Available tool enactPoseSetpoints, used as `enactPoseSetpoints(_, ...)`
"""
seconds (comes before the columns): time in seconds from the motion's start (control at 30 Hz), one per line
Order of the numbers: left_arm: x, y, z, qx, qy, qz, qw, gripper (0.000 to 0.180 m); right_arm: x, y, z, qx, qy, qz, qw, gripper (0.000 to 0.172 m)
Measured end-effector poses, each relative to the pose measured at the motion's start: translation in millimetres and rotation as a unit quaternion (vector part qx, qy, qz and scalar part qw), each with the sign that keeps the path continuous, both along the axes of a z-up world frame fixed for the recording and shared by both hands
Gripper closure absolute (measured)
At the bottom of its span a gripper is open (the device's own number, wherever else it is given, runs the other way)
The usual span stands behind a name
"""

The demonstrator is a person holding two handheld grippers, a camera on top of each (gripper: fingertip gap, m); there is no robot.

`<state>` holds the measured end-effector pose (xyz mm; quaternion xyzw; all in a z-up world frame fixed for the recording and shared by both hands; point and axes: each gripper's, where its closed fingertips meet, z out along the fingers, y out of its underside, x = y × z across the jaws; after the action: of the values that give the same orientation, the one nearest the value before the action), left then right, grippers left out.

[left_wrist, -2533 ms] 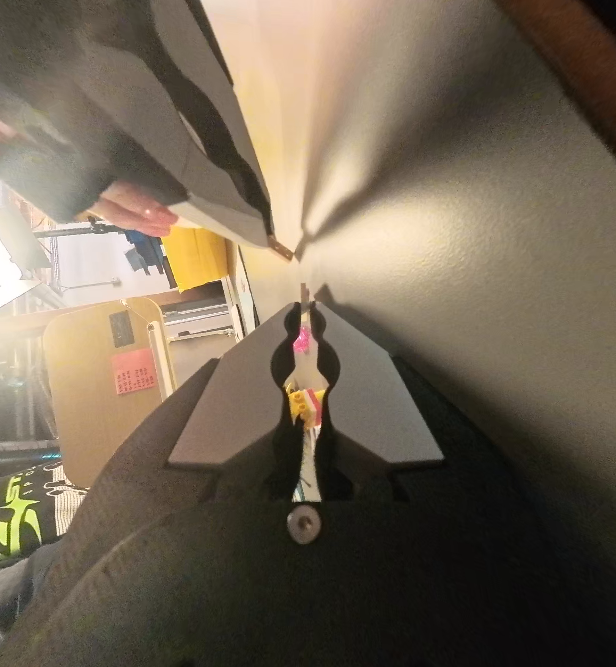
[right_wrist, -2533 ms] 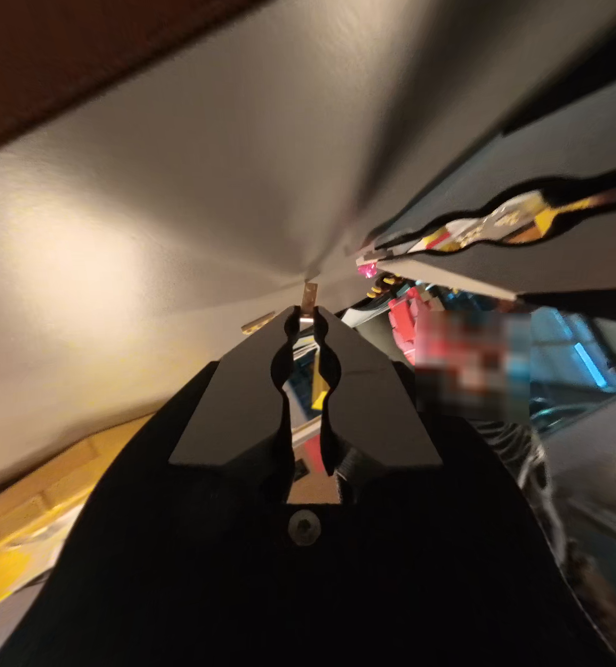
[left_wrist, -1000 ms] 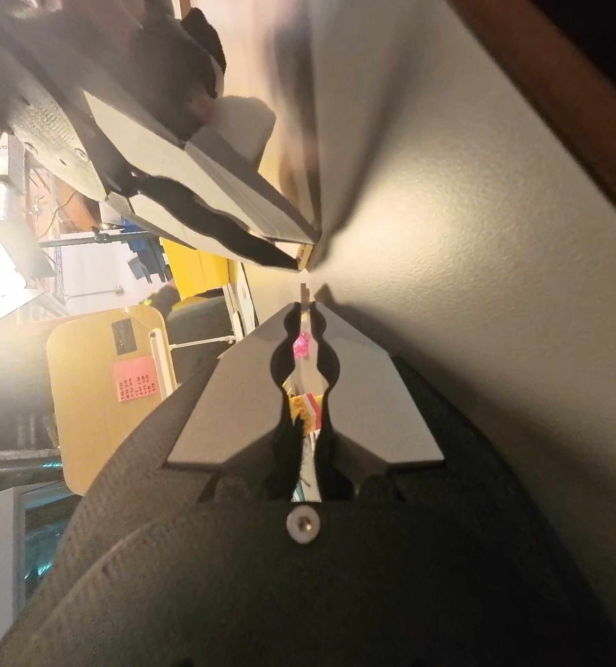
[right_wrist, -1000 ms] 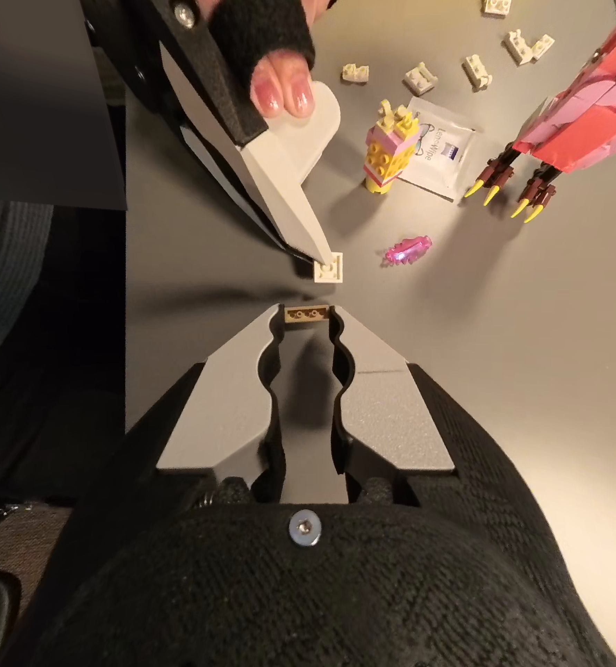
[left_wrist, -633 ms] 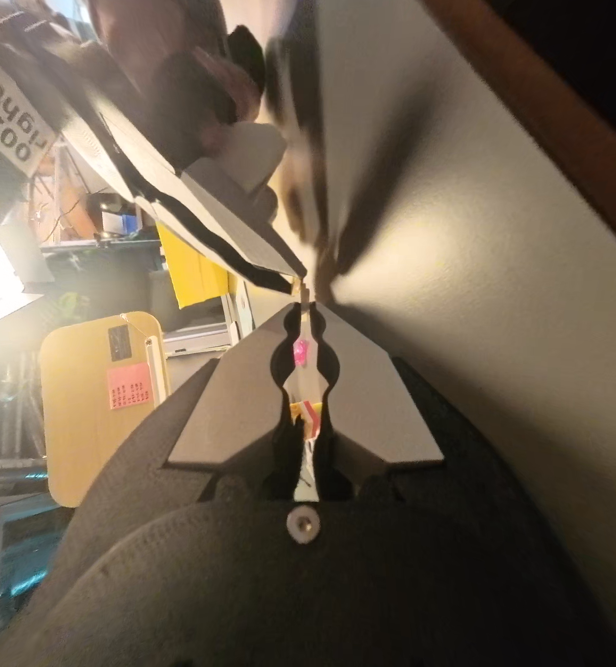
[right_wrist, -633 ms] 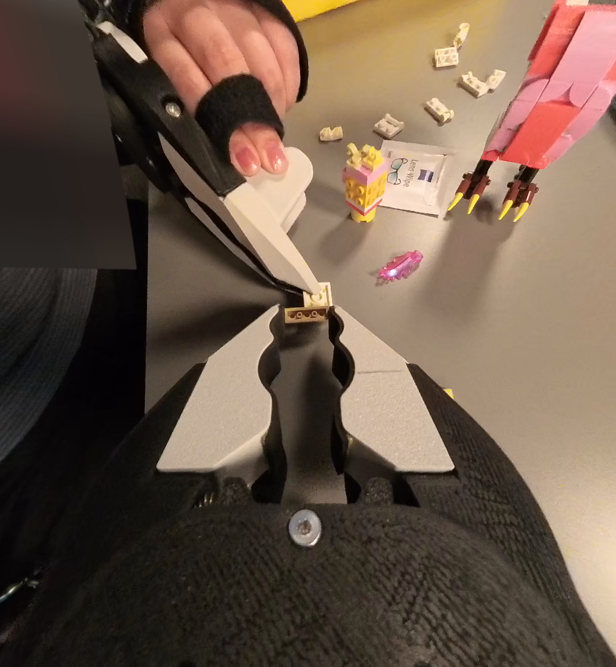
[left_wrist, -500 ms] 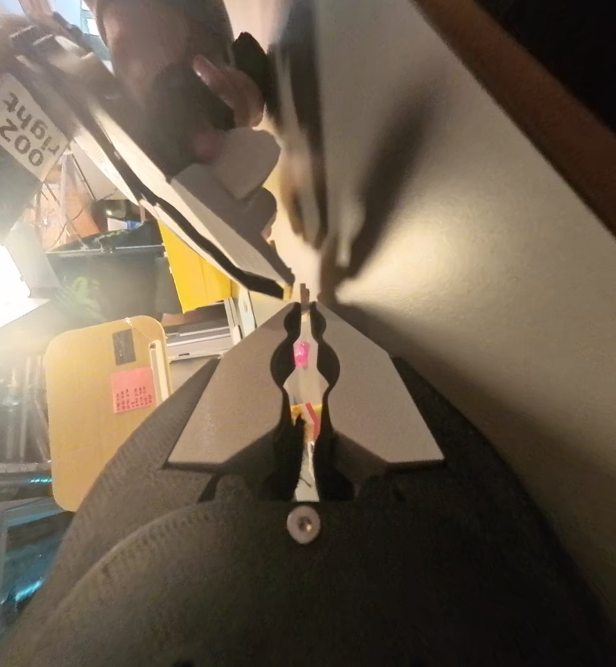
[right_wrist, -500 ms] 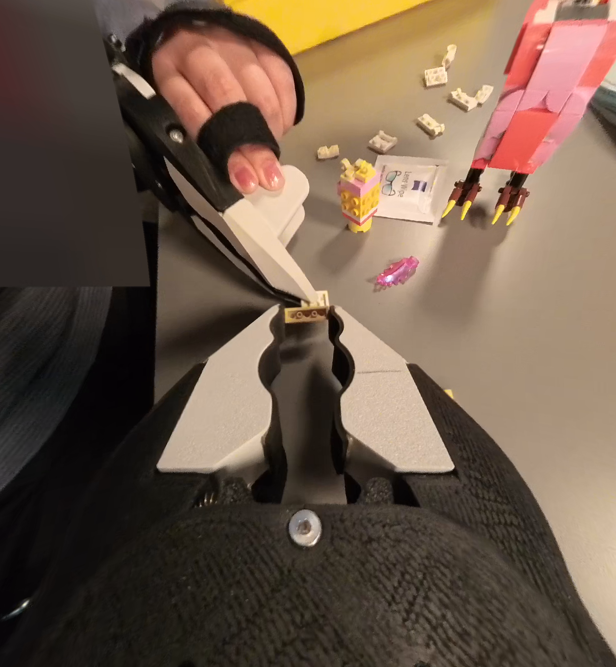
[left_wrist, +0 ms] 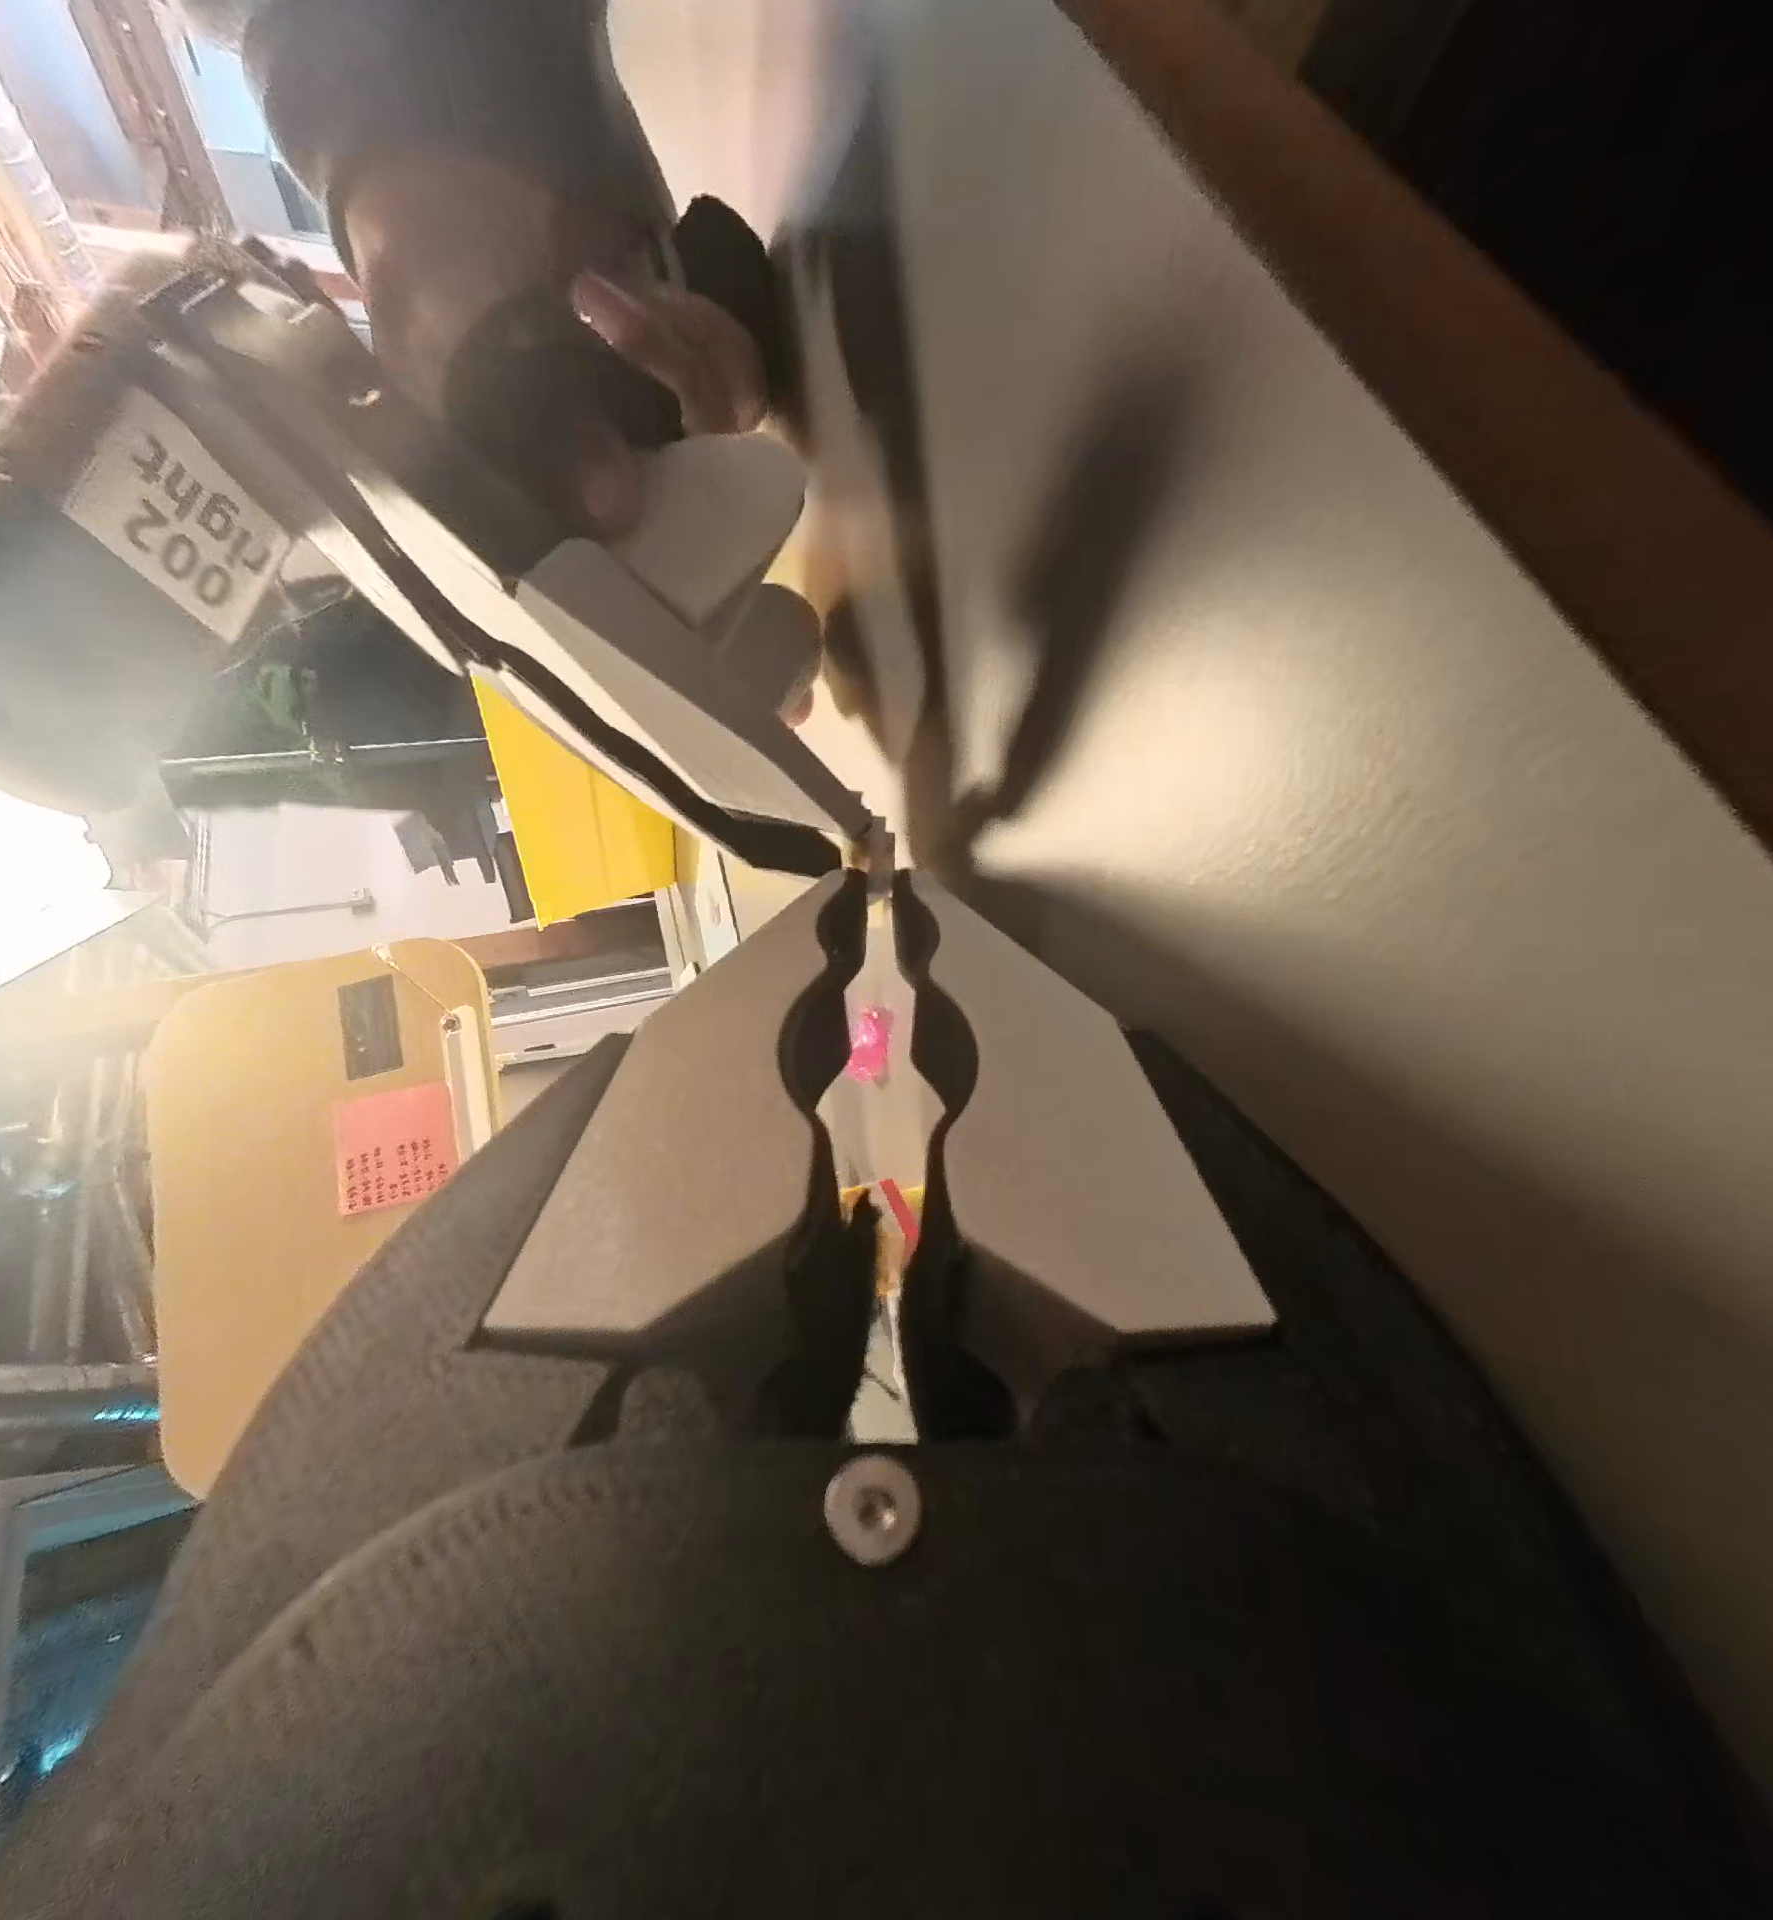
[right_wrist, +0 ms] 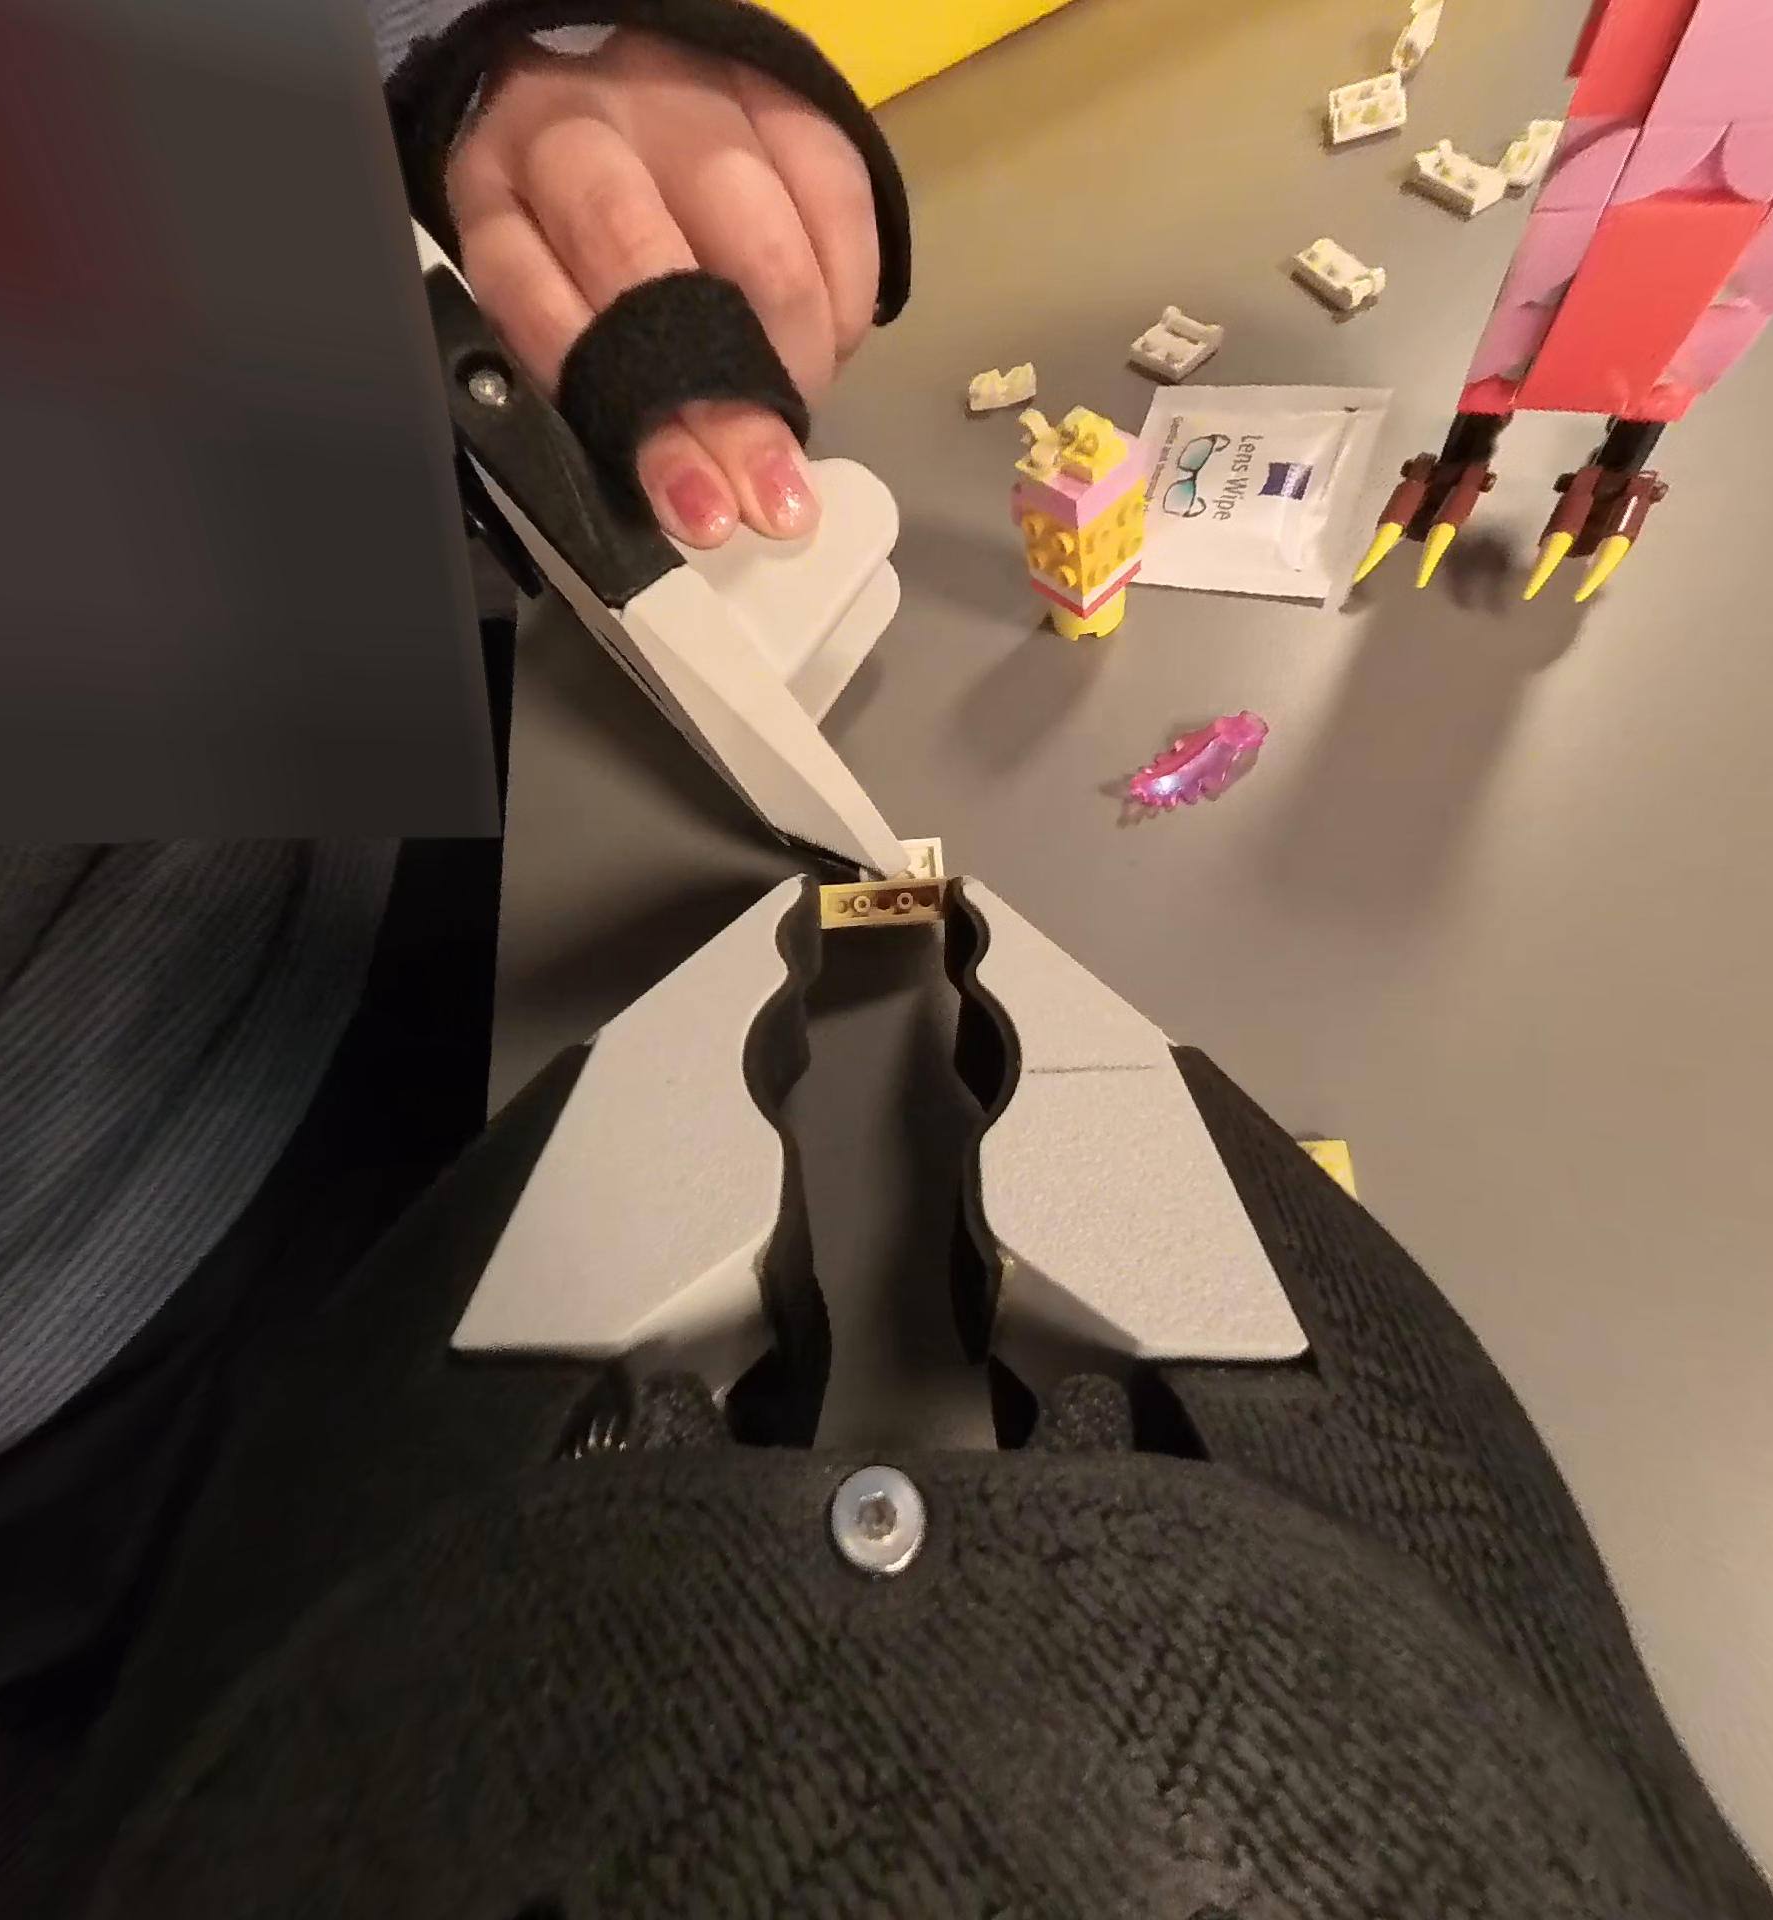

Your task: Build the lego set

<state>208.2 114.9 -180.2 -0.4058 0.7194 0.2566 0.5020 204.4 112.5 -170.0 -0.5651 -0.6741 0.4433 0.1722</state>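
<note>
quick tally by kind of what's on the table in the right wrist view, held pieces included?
Loose white brick pieces: 6
Small yellow-and-pink brick stack: 1
Red-and-pink clawed brick model: 1
Translucent pink piece: 1
White wipe sachet: 1
Tan plate in right gripper: 1
White plate in left gripper: 1
Total: 12

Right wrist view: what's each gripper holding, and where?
Right gripper clamps a tan plate by its two short ends. Left gripper pinches a small white plate at one edge, touching the tan one.
</note>
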Motion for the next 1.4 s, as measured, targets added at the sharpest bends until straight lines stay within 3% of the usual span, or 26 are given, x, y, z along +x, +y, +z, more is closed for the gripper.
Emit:
enactPoseSetpoints(0.3, -1, 0, 0, -0.002, 0.003, 0.006, 1.0, 0.178, -1, 0, -3, 0.068, -0.019, 0.002, 0.998, 0.149)
enactPoseSetpoints(0.47, 0, 0, 0, 0.002, 0.005, 0.005, 1.0, 0.178, 0, 0, -3, 0.003, -0.049, -0.003, 0.999, 0.15)
enactPoseSetpoints(0.63, 0, 0, 1, 0.002, 0.005, 0.007, 1.0, 0.178, -1, 0, -4, 0.075, -0.056, 0.008, 0.996, 0.15)
enactPoseSetpoints(0.97, 1, 0, 3, 0.007, -0.004, 0.002, 1.0, 0.177, 0, 0, 0, 0.034, -0.025, -0.024, 0.999, 0.149)
enactPoseSetpoints(1.13, 0, 2, 5, 0.011, -0.007, 0.009, 1.0, 0.177, 0, 0, 3, 0.033, -0.002, -0.034, 0.999, 0.124)
enactPoseSetpoints(1.27, -1, 4, 11, -0.034, -0.055, 0.022, 0.998, 0.177, 3, 4, 20, 0.129, 0.067, -0.039, 0.989, 0.118)
enactPoseSetpoints(1.4, 0, 3, 25, -0.115, -0.15, 0.027, 0.982, 0.178, 4, 1, 24, 0.284, 0.082, -0.018, 0.955, 0.125)
